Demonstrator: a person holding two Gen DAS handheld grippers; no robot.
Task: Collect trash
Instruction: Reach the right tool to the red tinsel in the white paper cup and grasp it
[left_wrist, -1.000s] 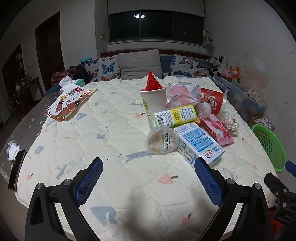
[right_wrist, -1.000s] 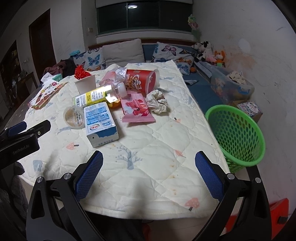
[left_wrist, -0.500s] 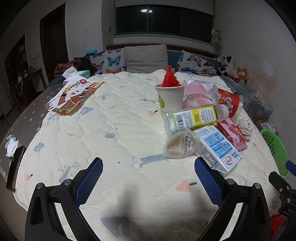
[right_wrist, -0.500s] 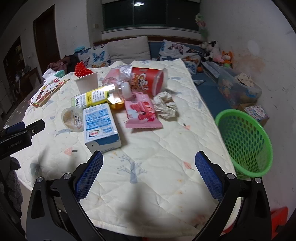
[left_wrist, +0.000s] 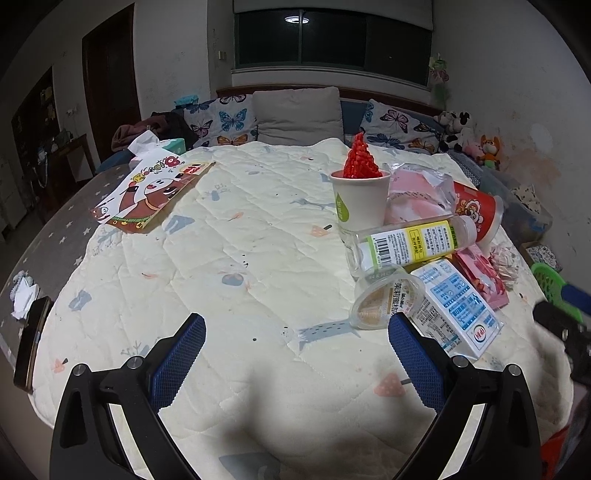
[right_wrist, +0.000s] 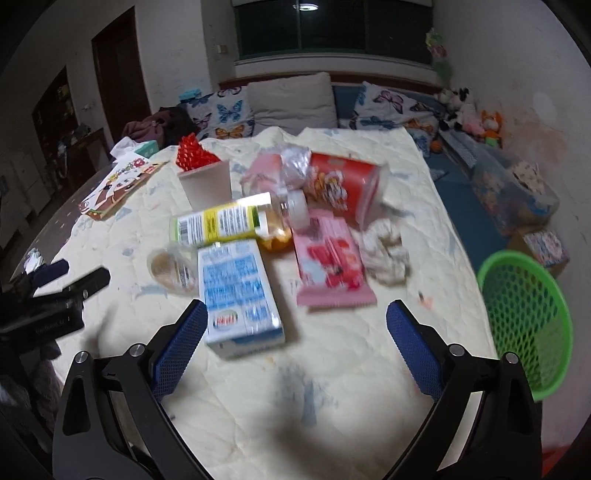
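1. Both sets of tongs are spread wide with nothing in them. The left tongs (left_wrist: 296, 349) hang over a bare patch of the quilted surface (left_wrist: 229, 258), and the right tongs (right_wrist: 296, 347) sit just in front of the trash pile.
2. The trash is all bunched up on the right half of the surface: a milk carton (right_wrist: 238, 295) lying flat nearest the right tongs, a clear cup (right_wrist: 171, 267) tipped over touching its left side, and a bottle (right_wrist: 236, 221) on its side right behind them.
3. A pink wrapper (right_wrist: 330, 267) lies just right of the carton, with crumpled paper (right_wrist: 386, 256) beside that.
4. Further back there's a paper cup (left_wrist: 360, 203) standing upright with red stuff poking out, plus a red tub (right_wrist: 345, 186) on its side.
5. A green basket (right_wrist: 526, 317) sits off the right edge of the surface, lower down.
6. The right view is a bit blurry, so the labels aren't readable there.
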